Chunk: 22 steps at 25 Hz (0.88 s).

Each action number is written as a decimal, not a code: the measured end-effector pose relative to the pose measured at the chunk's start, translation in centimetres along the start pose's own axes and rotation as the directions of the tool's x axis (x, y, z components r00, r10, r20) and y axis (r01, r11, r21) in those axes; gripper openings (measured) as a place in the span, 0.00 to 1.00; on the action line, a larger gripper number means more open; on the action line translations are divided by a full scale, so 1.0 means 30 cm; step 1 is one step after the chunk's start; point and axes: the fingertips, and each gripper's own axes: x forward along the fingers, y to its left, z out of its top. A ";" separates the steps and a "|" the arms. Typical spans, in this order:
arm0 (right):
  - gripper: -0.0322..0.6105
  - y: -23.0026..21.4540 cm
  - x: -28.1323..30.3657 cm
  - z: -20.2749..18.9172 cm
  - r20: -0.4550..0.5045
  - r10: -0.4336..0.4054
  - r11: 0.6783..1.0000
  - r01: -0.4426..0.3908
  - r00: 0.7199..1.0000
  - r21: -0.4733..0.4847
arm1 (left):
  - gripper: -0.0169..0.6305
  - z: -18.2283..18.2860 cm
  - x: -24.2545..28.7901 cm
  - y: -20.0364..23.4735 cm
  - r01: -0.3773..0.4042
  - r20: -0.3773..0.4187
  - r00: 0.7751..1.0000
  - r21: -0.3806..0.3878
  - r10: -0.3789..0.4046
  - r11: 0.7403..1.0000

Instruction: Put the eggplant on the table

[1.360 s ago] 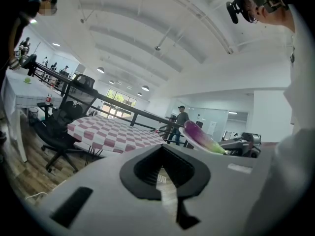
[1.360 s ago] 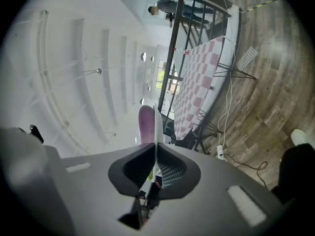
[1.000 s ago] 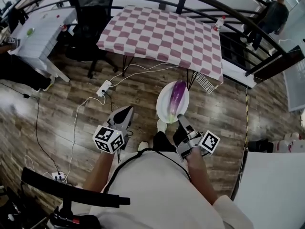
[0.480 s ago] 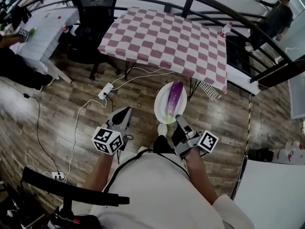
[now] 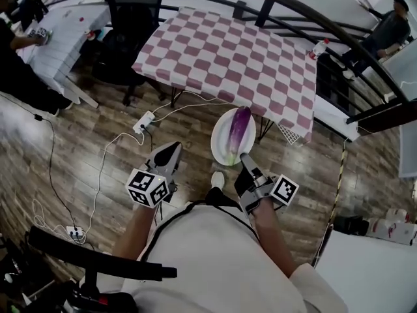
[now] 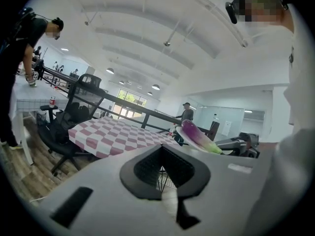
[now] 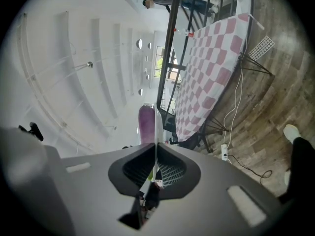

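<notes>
A purple eggplant [image 5: 238, 128] with a green stem end lies on a white plate [image 5: 222, 142]. My right gripper [image 5: 244, 161] is shut on the plate's near rim and holds it level above the wooden floor, short of the table [image 5: 234, 51] with the pink-checked cloth. In the right gripper view the plate [image 7: 156, 124] shows edge-on between the jaws, with the eggplant [image 7: 146, 123] beside it. My left gripper [image 5: 167, 155] is shut on nothing, to the left of the plate. From the left gripper view the eggplant [image 6: 197, 136] and the table [image 6: 113, 134] lie ahead.
A black office chair [image 5: 127, 18] stands left of the table beside a white desk [image 5: 62, 28]. A power strip [image 5: 144, 120] and cables lie on the floor. A dark railing [image 5: 306, 15] runs behind the table, and a bottle [image 5: 317, 47] stands at its far right corner. People stand at both sides.
The person has stepped forward, so the table sits a little nearer and to the right. Both grippers keep their pose, the right one still holding the plate with the eggplant.
</notes>
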 end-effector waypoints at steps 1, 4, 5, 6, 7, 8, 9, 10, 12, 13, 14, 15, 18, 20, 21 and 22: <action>0.08 0.000 0.015 0.030 -0.008 0.003 1.000 -0.003 1.000 -0.001 | 0.03 0.008 0.025 0.002 -0.008 0.001 1.000 0.001 0.008 1.000; 0.08 -0.006 0.053 0.118 -0.035 0.016 1.000 -0.016 0.999 -0.012 | 0.03 0.033 0.098 0.002 -0.034 0.012 0.999 0.005 0.034 0.999; 0.08 -0.007 0.066 0.149 -0.043 0.020 1.000 -0.021 0.999 -0.015 | 0.03 0.045 0.125 0.001 -0.041 0.018 0.999 0.009 0.041 0.999; 0.08 -0.008 0.079 0.180 -0.050 0.024 1.000 -0.025 0.998 -0.017 | 0.03 0.058 0.154 -0.001 -0.046 0.022 0.999 0.013 0.046 0.999; 0.08 -0.008 0.090 0.211 -0.056 0.028 0.999 -0.029 0.998 -0.018 | 0.03 0.071 0.184 -0.005 -0.051 0.026 0.998 0.016 0.050 0.999; 0.08 -0.009 0.101 0.241 -0.062 0.030 0.999 -0.032 0.998 -0.019 | 0.03 0.084 0.214 -0.009 -0.054 0.029 0.998 0.019 0.053 0.998; 0.08 -0.010 0.112 0.270 -0.068 0.032 0.999 -0.033 0.997 -0.019 | 0.03 0.095 0.244 -0.014 -0.057 0.031 0.998 0.021 0.056 0.998; 0.08 -0.013 0.122 0.296 -0.073 0.033 0.999 -0.034 0.997 -0.018 | 0.03 0.104 0.272 -0.020 -0.058 0.032 0.998 0.023 0.058 0.998; 0.08 -0.020 0.139 0.345 -0.082 0.035 0.999 -0.036 0.996 -0.015 | 0.03 0.117 0.326 -0.031 -0.060 0.033 0.998 0.028 0.059 0.998; 0.08 -0.025 0.146 0.368 -0.087 0.037 0.999 -0.038 0.996 -0.014 | 0.03 0.120 0.351 -0.036 -0.062 0.033 0.998 0.030 0.061 0.998; 0.08 -0.030 0.152 0.389 -0.094 0.039 0.999 -0.040 0.995 -0.013 | 0.03 0.122 0.375 -0.042 -0.064 0.034 0.997 0.030 0.063 0.997; 0.08 -0.035 0.158 0.408 -0.101 0.041 0.999 -0.043 0.994 -0.013 | 0.03 0.124 0.398 -0.048 -0.068 0.035 0.997 0.030 0.067 0.997; 0.08 -0.047 0.176 0.458 -0.123 0.047 0.999 -0.048 0.991 -0.005 | 0.03 0.131 0.459 -0.060 -0.078 0.040 0.996 0.026 0.077 0.997; 0.08 -0.058 0.188 0.484 -0.138 0.048 0.999 -0.048 0.989 -0.001 | 0.03 0.133 0.492 -0.061 -0.087 0.043 0.995 0.020 0.086 0.996; 0.08 -0.065 0.192 0.497 -0.145 0.046 0.999 -0.046 0.988 0.002 | 0.03 0.134 0.506 -0.061 -0.093 0.044 0.995 0.017 0.092 0.996; 0.08 -0.071 0.195 0.509 -0.152 0.044 0.999 -0.043 0.987 0.004 | 0.03 0.134 0.518 -0.063 -0.099 0.045 0.994 0.014 0.098 0.995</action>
